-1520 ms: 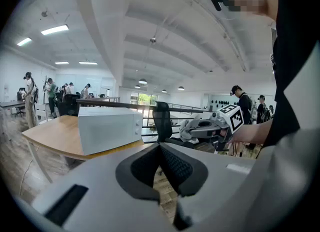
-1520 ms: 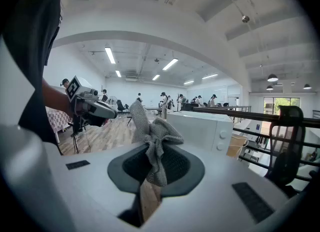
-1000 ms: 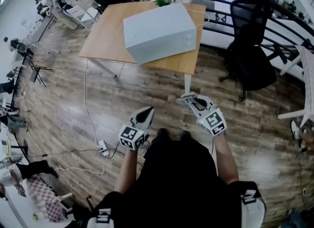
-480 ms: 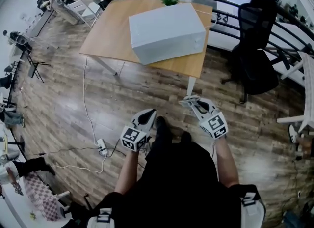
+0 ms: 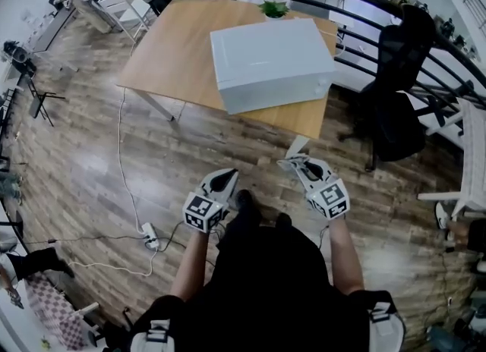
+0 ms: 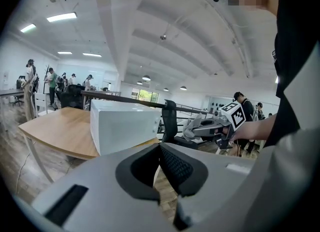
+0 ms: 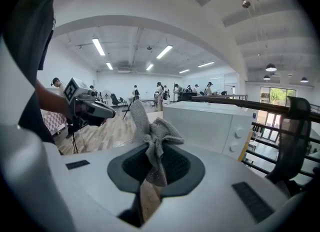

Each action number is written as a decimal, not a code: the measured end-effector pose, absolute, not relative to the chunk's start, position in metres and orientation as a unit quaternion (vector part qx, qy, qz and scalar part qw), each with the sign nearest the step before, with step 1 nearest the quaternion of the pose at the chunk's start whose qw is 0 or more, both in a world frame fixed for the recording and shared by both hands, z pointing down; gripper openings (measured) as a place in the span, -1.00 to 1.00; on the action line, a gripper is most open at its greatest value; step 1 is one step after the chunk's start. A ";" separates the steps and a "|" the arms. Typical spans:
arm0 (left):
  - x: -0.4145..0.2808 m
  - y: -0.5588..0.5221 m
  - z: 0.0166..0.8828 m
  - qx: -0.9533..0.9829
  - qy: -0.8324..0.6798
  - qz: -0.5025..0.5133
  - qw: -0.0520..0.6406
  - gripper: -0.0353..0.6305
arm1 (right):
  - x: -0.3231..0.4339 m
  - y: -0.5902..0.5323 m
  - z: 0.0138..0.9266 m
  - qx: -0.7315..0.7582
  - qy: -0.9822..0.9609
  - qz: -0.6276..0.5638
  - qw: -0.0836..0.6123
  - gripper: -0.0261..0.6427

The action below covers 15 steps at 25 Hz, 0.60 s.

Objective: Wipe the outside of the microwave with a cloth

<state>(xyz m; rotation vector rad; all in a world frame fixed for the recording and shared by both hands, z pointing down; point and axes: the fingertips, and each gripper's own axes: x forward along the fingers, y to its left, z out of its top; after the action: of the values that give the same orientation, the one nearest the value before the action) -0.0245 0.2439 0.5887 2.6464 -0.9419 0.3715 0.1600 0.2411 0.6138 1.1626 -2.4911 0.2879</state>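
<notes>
As the person walks forward, the microwave sits a little more to the right in the head view than it did a moment ago. The near edge of the worktop has also come closer to the two tools. This looks like the walk up to the job, and no wiping has begun. The white microwave stands on the wooden worktop, near its right end, with a small green plant just behind it. Nothing touches it yet.

The right tool is squeezed tight on the cloth. The grey cloth sticks up out of the jaws in a crumpled bunch. It is well apart from the microwave, with bare wooden floor in between. So the cloth is ready, but the person has to get closer before it can rub the white sides.

The left tool has its jaws pressed together with nothing in them.

Both tools are held low in front of the person's body, side by side, just as they were a moment ago. Their tips point ahead toward the worktop. The right tool is a bit further forward and closer to the worktop leg than the left one. A black chair stands off to the right, next to the worktop.
</notes>
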 end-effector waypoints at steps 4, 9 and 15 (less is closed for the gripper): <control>-0.052 0.199 0.588 0.926 -0.323 0.126 0.149 -0.89 | 0.138 0.206 0.616 0.424 -0.877 0.108 0.197 -0.80; -0.080 0.158 0.586 0.930 -0.315 0.121 0.144 -0.90 | 0.112 0.170 0.617 0.430 -0.876 0.098 0.193 -0.80; -0.108 0.129 0.585 0.934 -0.306 0.119 0.140 -0.90 | 0.077 0.136 0.607 0.438 -0.876 0.091 0.180 -0.80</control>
<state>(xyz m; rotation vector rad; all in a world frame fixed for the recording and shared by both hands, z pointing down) -0.1076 0.1292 0.5852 2.6986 -0.8829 0.3447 0.0770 0.1356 0.6070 1.2366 -2.4751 0.2575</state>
